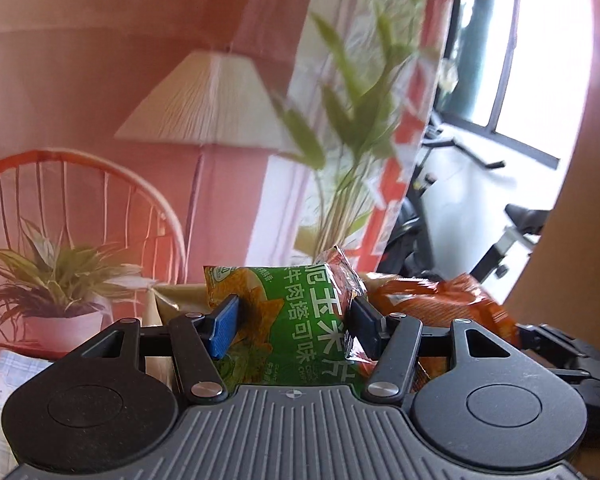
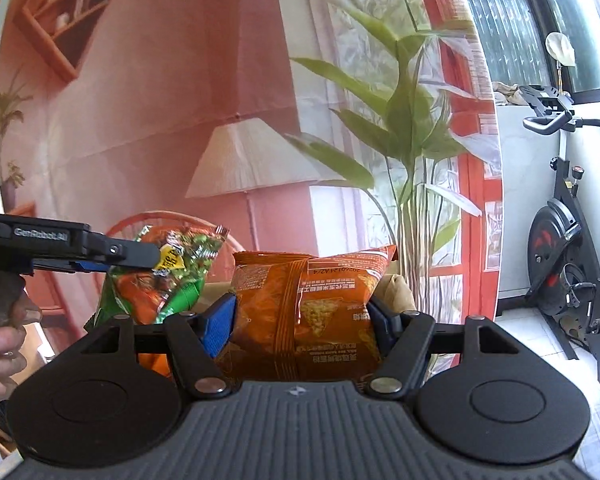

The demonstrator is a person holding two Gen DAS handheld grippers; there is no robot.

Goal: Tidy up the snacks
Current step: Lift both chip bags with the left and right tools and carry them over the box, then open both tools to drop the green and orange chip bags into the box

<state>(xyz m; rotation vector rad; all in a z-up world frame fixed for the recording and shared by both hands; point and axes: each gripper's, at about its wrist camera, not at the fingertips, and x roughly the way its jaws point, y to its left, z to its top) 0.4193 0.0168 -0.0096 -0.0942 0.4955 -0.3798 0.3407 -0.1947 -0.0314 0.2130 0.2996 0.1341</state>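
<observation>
Nearest us, our left gripper has its blue-padded fingers clamped on a green snack bag, held upright off any surface. Our right gripper is likewise clamped on an orange snack bag, which stands upright between its fingers. The two bags sit side by side, the green one to the orange one's left. Behind them hangs a printed backdrop showing a lamp and leafy plants, with an exercise bike beyond on the right.
</observation>
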